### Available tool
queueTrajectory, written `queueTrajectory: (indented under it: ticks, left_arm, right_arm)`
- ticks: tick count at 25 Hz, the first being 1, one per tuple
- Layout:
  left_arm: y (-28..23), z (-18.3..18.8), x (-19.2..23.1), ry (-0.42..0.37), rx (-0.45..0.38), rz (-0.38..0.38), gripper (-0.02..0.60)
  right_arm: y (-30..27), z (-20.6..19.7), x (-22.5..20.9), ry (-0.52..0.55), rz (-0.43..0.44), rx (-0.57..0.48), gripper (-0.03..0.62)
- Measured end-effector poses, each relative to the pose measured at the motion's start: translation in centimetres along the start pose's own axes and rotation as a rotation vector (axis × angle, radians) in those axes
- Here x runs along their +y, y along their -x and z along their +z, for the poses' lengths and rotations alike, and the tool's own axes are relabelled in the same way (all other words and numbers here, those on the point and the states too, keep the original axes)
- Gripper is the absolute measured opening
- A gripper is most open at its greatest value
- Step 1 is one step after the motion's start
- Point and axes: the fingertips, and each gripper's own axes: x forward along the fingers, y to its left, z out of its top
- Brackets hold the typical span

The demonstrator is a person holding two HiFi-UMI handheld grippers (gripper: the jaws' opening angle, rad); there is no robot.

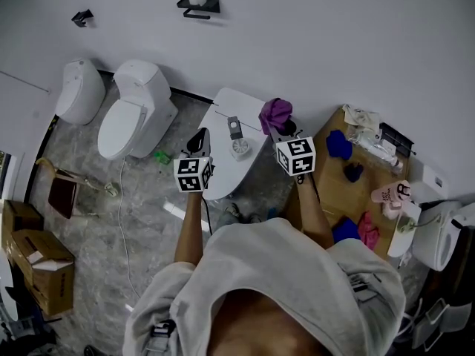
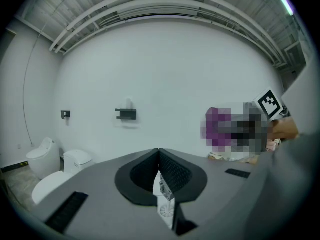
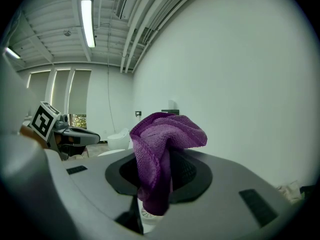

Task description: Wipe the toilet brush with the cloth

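Head view: a person stands over a white table (image 1: 225, 107) with a gripper in each hand, and the toilet brush (image 1: 238, 144) stands on that table between the two tools. The right gripper (image 1: 282, 129) has its fingers clenched on a purple cloth (image 1: 275, 113), which bunches above the tips and hangs down between them in the right gripper view. The left gripper (image 1: 201, 137) hovers just beside the brush. In the left gripper view its fingers are pressed together at the tips with nothing caught in them, and the brush shows on the table below.

Two white toilets (image 1: 138, 111) sit along the wall to the person's left. A wooden table (image 1: 329, 190) to the right carries spare blue and pink cloths.

The cloth is in hand and raised near the brush but clear of it, so the pickup looks finished and the wiping itself not yet begun. What appears to remain is to take or steady the brush with the free gripper, bring the cloth against it, and rub it down.
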Motion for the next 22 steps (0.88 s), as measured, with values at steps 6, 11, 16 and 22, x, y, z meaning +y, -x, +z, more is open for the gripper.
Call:
queueTrajectory:
  ticks: [6,11,16,22]
  left_arm:
    - [0.11,-0.14,-0.22,-0.009,0.003,-0.001,0.020]
    - [0.25,-0.03,-0.13,-0.010,0.000,0.001,0.020]
    - [0.25,0.07,-0.04,-0.008,-0.001,0.002,0.020]
    - [0.24,0.14,0.09,-0.008,-0.008,0.003,0.020]
  right_arm:
    - [0.16,-0.24,-0.11,0.011,-0.005,0.007,0.121]
    - [0.08,-0.65,0.10,0.011,0.000,0.018,0.121]
    - [-0.04,-0.70,0.19,0.016,0.003,0.022,0.121]
    - [0.01,-0.78,0.28,0.020,0.000,0.023,0.121]
